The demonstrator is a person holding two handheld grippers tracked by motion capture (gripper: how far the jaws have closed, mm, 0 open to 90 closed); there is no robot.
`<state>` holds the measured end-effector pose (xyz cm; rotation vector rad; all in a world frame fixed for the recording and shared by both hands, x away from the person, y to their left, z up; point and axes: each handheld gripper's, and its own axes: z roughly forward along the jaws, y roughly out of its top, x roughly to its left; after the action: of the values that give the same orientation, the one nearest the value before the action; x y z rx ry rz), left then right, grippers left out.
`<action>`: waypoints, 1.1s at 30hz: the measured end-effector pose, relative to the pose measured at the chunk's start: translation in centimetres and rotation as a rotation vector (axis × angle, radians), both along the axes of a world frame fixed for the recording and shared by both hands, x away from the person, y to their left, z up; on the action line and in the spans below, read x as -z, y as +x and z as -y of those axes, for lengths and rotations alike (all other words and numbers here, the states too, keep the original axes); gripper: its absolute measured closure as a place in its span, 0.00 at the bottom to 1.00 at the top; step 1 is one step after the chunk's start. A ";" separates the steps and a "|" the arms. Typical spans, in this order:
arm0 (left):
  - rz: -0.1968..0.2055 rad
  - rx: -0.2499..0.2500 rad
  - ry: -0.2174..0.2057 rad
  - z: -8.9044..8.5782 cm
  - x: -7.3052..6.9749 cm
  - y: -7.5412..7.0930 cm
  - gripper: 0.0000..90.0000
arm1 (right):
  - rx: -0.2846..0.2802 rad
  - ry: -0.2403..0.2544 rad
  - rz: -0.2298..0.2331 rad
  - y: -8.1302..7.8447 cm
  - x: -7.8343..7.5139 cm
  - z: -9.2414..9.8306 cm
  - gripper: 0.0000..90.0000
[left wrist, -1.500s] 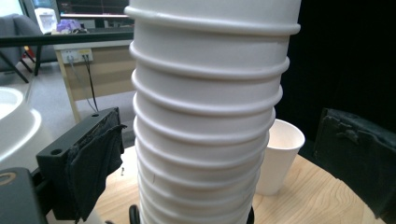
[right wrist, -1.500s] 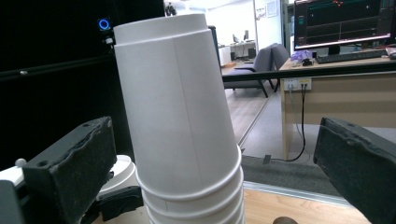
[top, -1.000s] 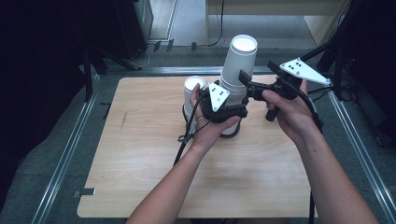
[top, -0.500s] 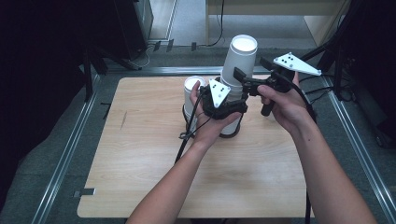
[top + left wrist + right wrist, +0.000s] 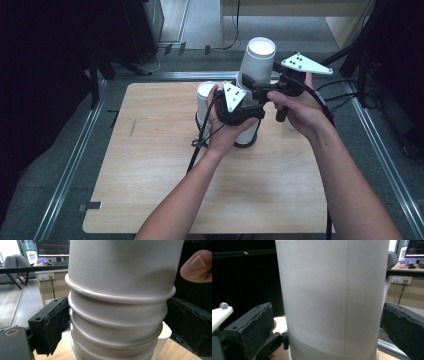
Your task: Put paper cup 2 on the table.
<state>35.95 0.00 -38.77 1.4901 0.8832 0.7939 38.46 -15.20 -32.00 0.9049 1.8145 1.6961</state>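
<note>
The cup stack stands upright on the table, with a single cup just behind it to the left. The left gripper holds the lower part of the stack: its jaws have just been closing and now press on the nested rims from both sides. The right gripper is level with the top cup; its jaws stand wide on either side of that cup's wall, with visible gaps, not gripping.

Risks:
- If the right jaws close too hard, the thin paper wall is likely to buckle.
- If the top cup is wedged, a lift may pull up several cups together.
- A weak left hold may let the stack tilt and knock over the single cup.
</note>
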 end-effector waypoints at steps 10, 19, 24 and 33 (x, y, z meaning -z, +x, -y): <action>-0.001 0.007 -0.002 -0.2 0.0 -0.1 0.09 | -0.007 -0.036 -0.019 0.7 0.3 -0.2 0.02; 0.004 0.014 -0.005 -0.3 0.1 -0.1 0.10 | 0.010 -0.028 -0.038 1.0 0.4 -0.5 0.13; 0.003 0.015 -0.002 -0.4 0.1 -0.1 0.10 | 0.010 0.007 -0.028 0.9 0.1 -0.4 0.14; 0.004 0.013 -0.005 -0.3 0.1 -0.2 0.10 | 0.040 0.023 -0.005 0.7 -0.7 -0.6 0.15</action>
<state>35.79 0.33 -38.89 1.4884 0.8710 0.7841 39.15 -14.62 -31.27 0.9488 1.7717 1.6950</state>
